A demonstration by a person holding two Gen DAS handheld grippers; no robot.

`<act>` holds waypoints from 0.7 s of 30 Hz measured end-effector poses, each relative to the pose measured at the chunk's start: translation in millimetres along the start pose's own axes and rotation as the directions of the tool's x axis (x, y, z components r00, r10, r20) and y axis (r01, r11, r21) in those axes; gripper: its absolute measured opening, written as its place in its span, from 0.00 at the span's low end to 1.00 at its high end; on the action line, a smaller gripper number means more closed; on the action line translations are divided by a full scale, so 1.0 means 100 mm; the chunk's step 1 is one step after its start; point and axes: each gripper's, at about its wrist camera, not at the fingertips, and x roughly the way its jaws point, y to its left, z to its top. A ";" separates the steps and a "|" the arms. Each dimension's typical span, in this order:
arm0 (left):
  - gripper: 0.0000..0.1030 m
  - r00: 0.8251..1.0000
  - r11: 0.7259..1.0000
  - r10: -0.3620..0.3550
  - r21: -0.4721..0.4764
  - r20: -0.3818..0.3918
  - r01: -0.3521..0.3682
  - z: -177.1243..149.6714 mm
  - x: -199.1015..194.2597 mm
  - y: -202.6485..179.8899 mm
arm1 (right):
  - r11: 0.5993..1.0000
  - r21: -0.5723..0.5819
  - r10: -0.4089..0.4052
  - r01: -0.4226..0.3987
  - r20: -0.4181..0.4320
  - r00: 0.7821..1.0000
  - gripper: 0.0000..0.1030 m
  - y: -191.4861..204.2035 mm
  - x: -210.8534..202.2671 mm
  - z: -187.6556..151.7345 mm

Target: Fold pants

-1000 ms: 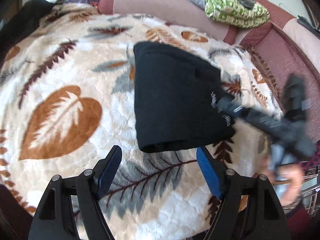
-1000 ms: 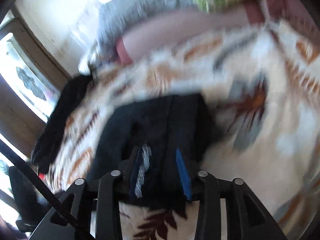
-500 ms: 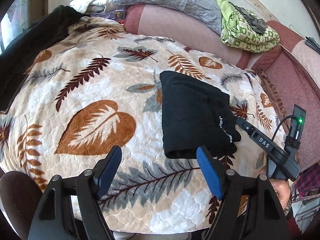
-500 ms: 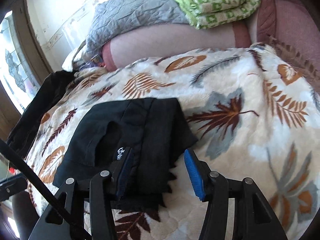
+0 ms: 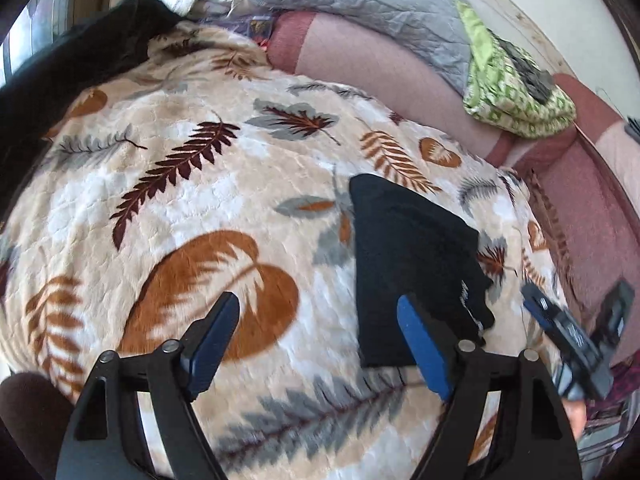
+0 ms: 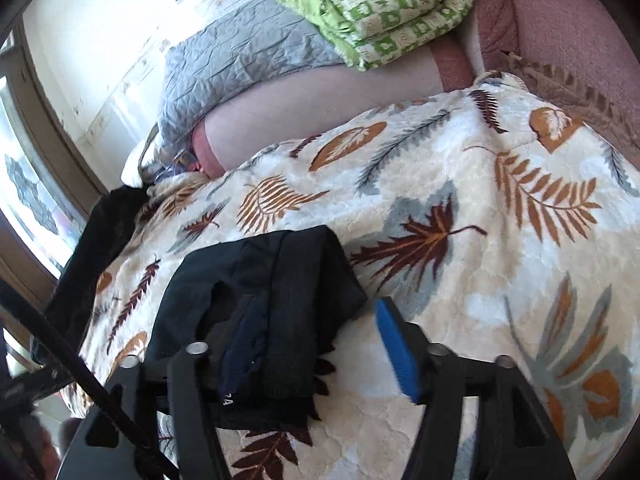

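The black pants (image 5: 412,264) lie folded into a compact rectangle on the leaf-patterned blanket (image 5: 192,184). My left gripper (image 5: 318,340) hovers open above the blanket, with its right pad over the near-left edge of the pants and nothing between its fingers. In the right wrist view the pants (image 6: 260,304) fill the lower left. My right gripper (image 6: 320,348) is at their near corner. Its jaws are opening: that corner lies loosely between them, and the right pad stands clear over the blanket. From the left wrist view, the right gripper (image 5: 568,332) shows at the pants' right side.
A pink bolster (image 5: 360,64) runs along the back, with a grey quilt (image 5: 368,4) and a green patterned blanket (image 5: 516,92) on it. A black garment (image 5: 60,84) is draped over the far left edge. A window (image 6: 24,200) lies to the left.
My right gripper's jaws have spread from a narrow grip on the pants' edge to wide apart. Both grippers have drawn back and up from the pants, which stay flat.
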 end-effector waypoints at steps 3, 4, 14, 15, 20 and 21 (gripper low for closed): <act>0.78 0.997 0.999 -0.041 -0.026 -0.058 0.040 0.17 0.25 0.10 | 0.998 0.055 0.030 -0.028 -0.036 0.999 0.69 -0.12 0.01 -0.05; 0.78 0.996 0.998 -0.059 -0.034 -0.072 0.057 0.22 0.32 0.12 | 0.996 0.076 0.047 -0.043 -0.054 0.997 0.69 -0.16 0.03 -0.07; 0.78 0.951 0.975 -0.221 -0.031 -0.215 0.220 0.54 1.14 -0.15 | 0.944 0.262 0.255 -0.200 -0.196 0.947 0.69 -0.29 0.51 -0.24; 0.78 0.945 0.972 -0.234 -0.029 -0.228 0.234 0.56 1.23 -0.19 | 0.944 0.258 0.260 -0.207 -0.195 0.946 0.69 -0.27 0.55 -0.24; 0.81 0.920 0.957 -0.289 -0.061 -0.264 0.284 0.67 1.52 -0.27 | 0.942 0.226 0.298 -0.249 -0.221 0.928 0.70 -0.14 0.79 -0.14; 0.84 0.919 0.956 -0.292 -0.056 -0.264 0.287 0.70 1.55 -0.29 | 0.945 0.199 0.305 -0.261 -0.242 0.921 0.70 -0.07 0.88 -0.11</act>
